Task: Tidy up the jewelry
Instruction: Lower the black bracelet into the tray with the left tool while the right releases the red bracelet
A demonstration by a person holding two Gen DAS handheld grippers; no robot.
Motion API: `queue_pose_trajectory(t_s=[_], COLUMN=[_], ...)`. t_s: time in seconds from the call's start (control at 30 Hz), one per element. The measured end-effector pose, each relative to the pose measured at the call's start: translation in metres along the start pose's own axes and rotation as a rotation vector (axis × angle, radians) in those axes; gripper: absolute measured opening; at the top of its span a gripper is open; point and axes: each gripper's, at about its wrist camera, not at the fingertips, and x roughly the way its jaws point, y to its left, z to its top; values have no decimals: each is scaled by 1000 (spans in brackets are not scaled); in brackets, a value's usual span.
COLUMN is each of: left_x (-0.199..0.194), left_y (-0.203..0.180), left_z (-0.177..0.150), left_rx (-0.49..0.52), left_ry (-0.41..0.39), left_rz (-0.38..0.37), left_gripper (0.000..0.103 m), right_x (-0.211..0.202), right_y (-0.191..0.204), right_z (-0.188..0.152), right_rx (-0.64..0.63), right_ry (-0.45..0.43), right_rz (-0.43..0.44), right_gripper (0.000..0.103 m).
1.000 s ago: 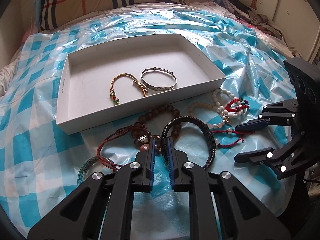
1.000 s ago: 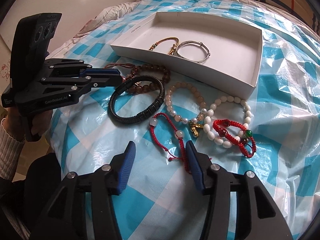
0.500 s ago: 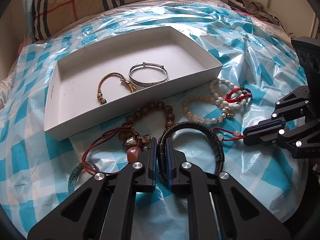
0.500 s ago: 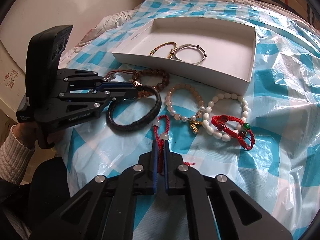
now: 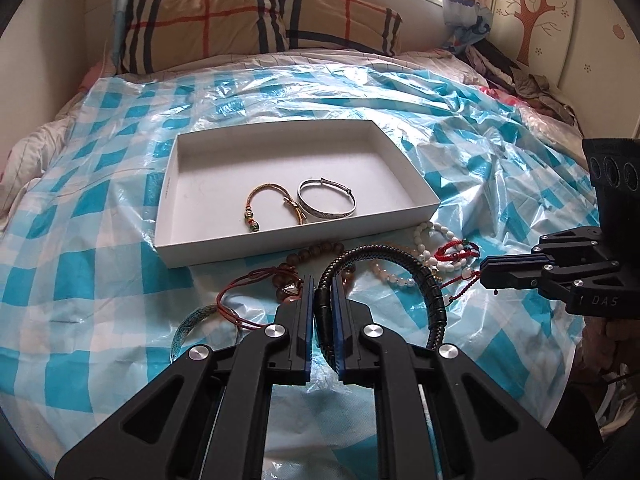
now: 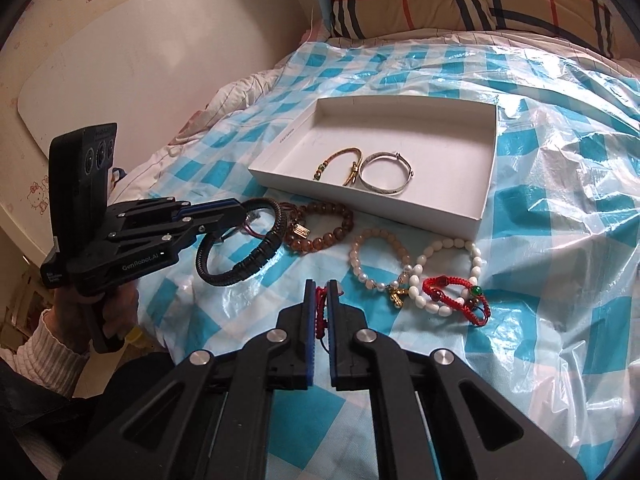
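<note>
Your right gripper (image 6: 319, 292), which stood wide open over the red cord bracelet (image 6: 320, 304) a second ago, is now clamped shut on that cord, and both your hands have come up off the bed, so you now carry two pieces at once instead of one. Your left gripper (image 5: 322, 300) is closed on the black braided bracelet (image 5: 416, 276), whose loop now hangs clear of the blue checked plastic sheet (image 5: 100, 240) rather than lying flat on it. That puts the next two items on their way to the white box (image 5: 408, 184), which sits toward the far middle of the sheet and already holds the gold cord bracelet (image 5: 264, 200) and the silver bangle (image 5: 326, 206) near its front wall. Left on the sheet, along the box's near edge, are the brown bead bracelet (image 6: 324, 228), the pink bead bracelet (image 6: 378, 258), the white bead bracelet (image 6: 444, 276) and the red knotted bracelet (image 6: 456, 296). Both your grippers tilt steeply downward toward the sheet, the left one at the near left of the cluster, the right one nearer you, with your left hand (image 6: 100, 312) wrapped round its handle.
</note>
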Motion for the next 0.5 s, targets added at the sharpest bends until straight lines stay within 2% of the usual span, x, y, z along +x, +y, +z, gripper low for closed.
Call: queue_pose_trajectory(t_s=[0.23,0.5], left_x=[-2,4], left_y=[10,7], left_z=[6,26], left_rx=[-100,-113], left_ry=[-53,-101], left_rz=[36,67], left_gripper=[8,8], right_x=[-9,-8], right_y=[-9,-19], right_z=[16,40], right_rx=[63,82], right_ry=[-117,-193], right_rz=[17,4], right_gripper=[6,6])
